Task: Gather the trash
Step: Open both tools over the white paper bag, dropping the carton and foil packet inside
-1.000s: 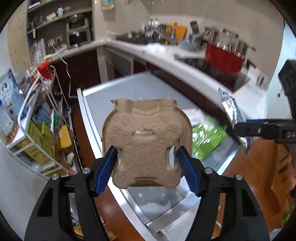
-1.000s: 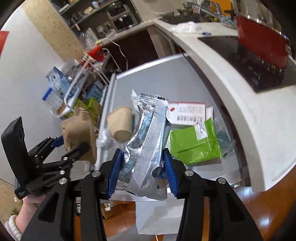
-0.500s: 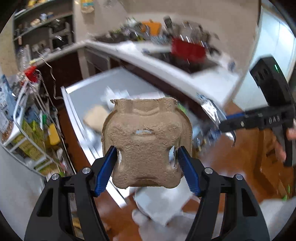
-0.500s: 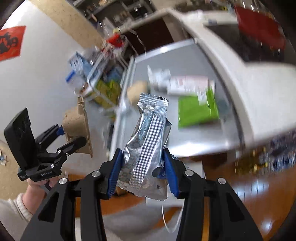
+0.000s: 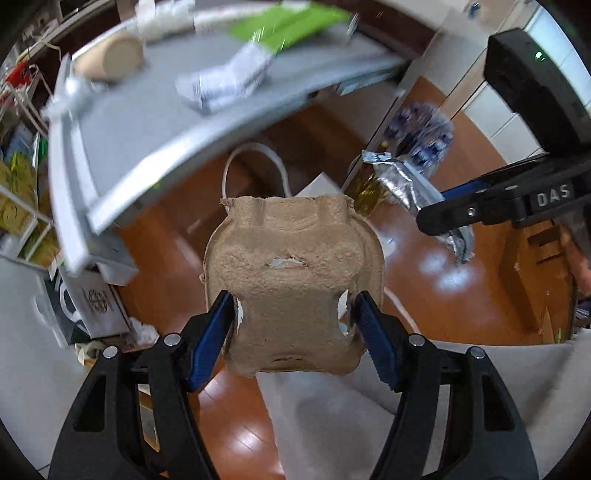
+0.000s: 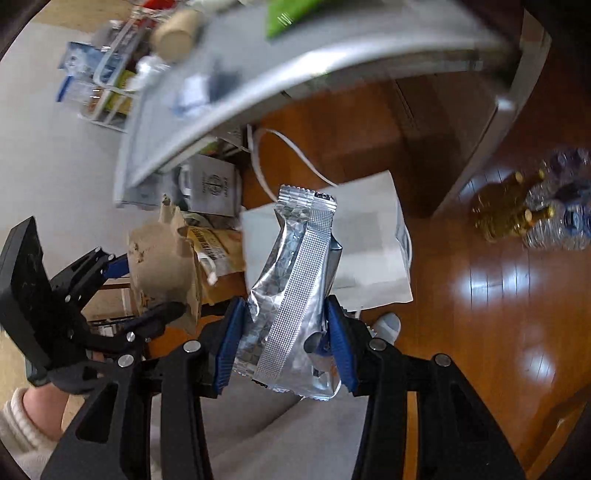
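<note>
Left wrist view: grey bench point(image 5: 122, 125) tilted across the top, blurred, above a brown wooden floor point(image 5: 454, 306). On the bench lie a green packet point(image 5: 284, 26), a white crumpled wrapper point(image 5: 225, 79) and a paper cup point(image 5: 110, 61) on its side near the left edge. White paper bag point(image 6: 365, 236) stands on the floor below the bench edge, its handle loop up. Bottles point(image 6: 535, 214) grouped on the floor at right, blurred.

Left claw point(image 5: 293, 321) clamped on a brown egg carton point(image 5: 293, 280), blue pads pressed into its two lower sides; carton held in the air above the floor. Right claw point(image 6: 282, 339) clamped on a silver foil wrapper point(image 6: 295, 291), which sticks up between the pads, over the bag. Both claws point steeply down. A hand point(image 6: 44, 410) in a pale sleeve holds the left claw.
</note>
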Motion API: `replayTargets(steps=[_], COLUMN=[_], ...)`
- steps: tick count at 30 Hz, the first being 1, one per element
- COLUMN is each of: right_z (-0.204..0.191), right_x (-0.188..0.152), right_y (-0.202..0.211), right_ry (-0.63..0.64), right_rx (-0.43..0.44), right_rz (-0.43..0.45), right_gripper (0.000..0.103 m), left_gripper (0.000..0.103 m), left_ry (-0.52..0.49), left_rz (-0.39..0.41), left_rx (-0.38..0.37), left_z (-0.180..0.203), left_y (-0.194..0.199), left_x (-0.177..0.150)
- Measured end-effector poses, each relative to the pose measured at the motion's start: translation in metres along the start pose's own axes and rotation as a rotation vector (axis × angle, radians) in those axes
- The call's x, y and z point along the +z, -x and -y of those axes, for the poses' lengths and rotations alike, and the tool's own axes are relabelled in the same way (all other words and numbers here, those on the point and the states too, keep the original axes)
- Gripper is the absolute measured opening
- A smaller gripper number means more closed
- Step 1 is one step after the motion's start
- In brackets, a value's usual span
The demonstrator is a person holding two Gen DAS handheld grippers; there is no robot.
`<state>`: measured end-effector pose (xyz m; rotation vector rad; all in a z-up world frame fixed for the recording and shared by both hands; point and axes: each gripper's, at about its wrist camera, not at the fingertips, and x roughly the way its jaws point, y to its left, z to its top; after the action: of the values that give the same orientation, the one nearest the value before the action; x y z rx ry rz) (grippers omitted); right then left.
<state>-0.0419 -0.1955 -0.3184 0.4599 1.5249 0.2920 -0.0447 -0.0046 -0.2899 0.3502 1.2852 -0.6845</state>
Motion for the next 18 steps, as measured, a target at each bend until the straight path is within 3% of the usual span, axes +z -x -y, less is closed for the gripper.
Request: replayTargets(steps=[8,9,11,14,18], right_z=[0.011,0.012,0.010,0.010,0.013], right_x=[0.014,0.016,0.018,0.017,0.015], right_y=[-0.034,-0.035,-0.032,-0.025,-0.016], right_ry=[-0.028,-0.032,-0.031,-0.020,-0.040], right_rx=[-0.053,-0.066,-0.075,-0.091,-0.089], right_rz=[-0.026,-0.029,-0.021,-0.007,0.009], right_gripper=[0.049,0.061,0.068,0.069,0.069], left_gripper=[0.069,0.069,0.070,0.084,0.084], left_ry=[0.020,0.017,0.022,0.060,0.078], left_rz=[-0.099,-0.108,-0.120,-0.113,-0.096], left_rx=[0.020,0.031,0.037,0.026,0.028], left_z=[-0.007,-0.007,-0.006,-0.014,-0.021], left_y=[-0.045,-0.047,-0.048,-0.045,-0.040], left_x=[0.008,0.009,0.010,0.008,0.007])
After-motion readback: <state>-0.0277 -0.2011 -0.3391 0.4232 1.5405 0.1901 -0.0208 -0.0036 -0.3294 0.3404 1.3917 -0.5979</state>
